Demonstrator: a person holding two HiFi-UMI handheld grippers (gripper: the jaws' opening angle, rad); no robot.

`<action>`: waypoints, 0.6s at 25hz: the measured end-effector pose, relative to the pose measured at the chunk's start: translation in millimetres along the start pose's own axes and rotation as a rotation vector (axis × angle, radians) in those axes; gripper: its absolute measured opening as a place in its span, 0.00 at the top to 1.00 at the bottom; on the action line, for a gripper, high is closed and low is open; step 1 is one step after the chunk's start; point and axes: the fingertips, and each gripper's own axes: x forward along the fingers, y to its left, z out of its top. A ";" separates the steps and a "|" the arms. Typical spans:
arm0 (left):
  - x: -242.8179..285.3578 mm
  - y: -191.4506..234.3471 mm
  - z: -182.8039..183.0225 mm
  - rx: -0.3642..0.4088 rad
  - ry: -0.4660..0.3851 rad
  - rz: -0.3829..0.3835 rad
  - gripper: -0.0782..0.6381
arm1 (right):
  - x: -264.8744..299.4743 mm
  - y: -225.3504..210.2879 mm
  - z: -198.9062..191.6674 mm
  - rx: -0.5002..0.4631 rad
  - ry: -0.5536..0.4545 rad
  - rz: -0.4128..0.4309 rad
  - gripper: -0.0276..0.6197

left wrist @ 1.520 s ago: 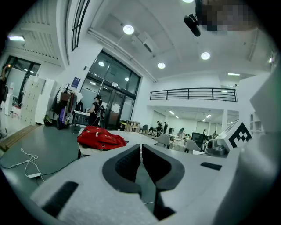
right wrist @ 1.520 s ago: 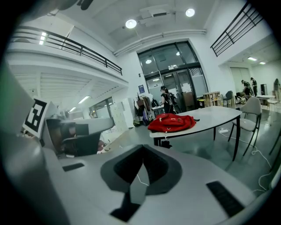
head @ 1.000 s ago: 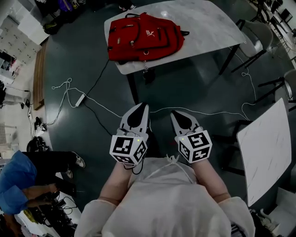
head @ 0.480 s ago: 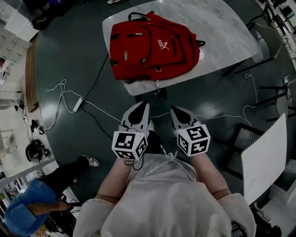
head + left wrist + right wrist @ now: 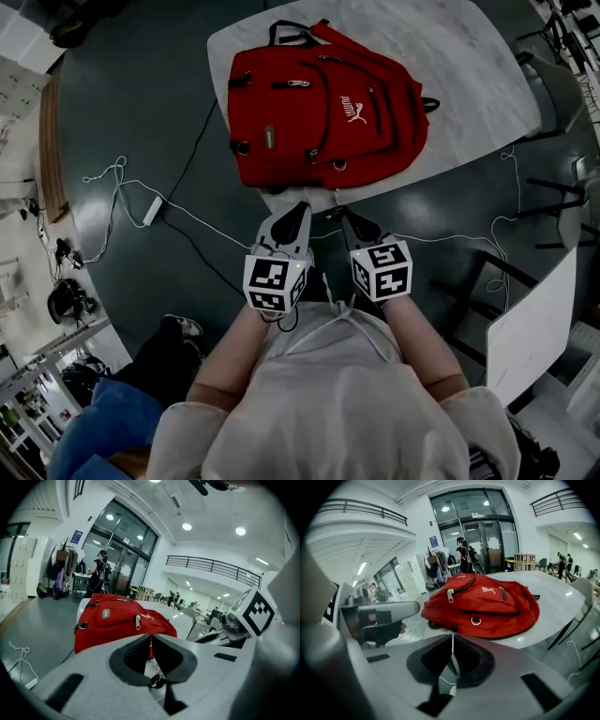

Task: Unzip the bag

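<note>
A red backpack (image 5: 323,108) lies flat on a white marble table (image 5: 469,56), its front with zippers facing up. It also shows in the left gripper view (image 5: 117,620) and the right gripper view (image 5: 487,604). My left gripper (image 5: 298,212) and right gripper (image 5: 343,214) hover side by side just short of the table's near edge, below the bag. Both are shut with nothing between their jaws. A silver zipper pull (image 5: 450,595) hangs on the bag's upper pocket, and another pull (image 5: 138,621) shows from the left side.
White and black cables (image 5: 141,192) with a power strip trail over the dark floor at left. A second white table (image 5: 530,323) stands at right, chairs (image 5: 553,84) beyond it. A person in blue (image 5: 103,441) crouches at the lower left.
Both grippers have come forward toward the table, and the backpack now lies closer and larger in view. The person in blue has shifted along the lower left.
</note>
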 end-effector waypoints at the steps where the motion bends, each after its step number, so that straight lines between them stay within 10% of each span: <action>1: 8.5 3.9 -5.0 0.015 0.009 -0.005 0.85 | 9.5 -2.3 -2.7 0.006 0.022 -0.001 0.91; 15: 102.1 36.6 -59.4 -0.012 0.169 -0.094 0.85 | 83.9 -33.4 -28.5 0.052 0.226 -0.069 0.91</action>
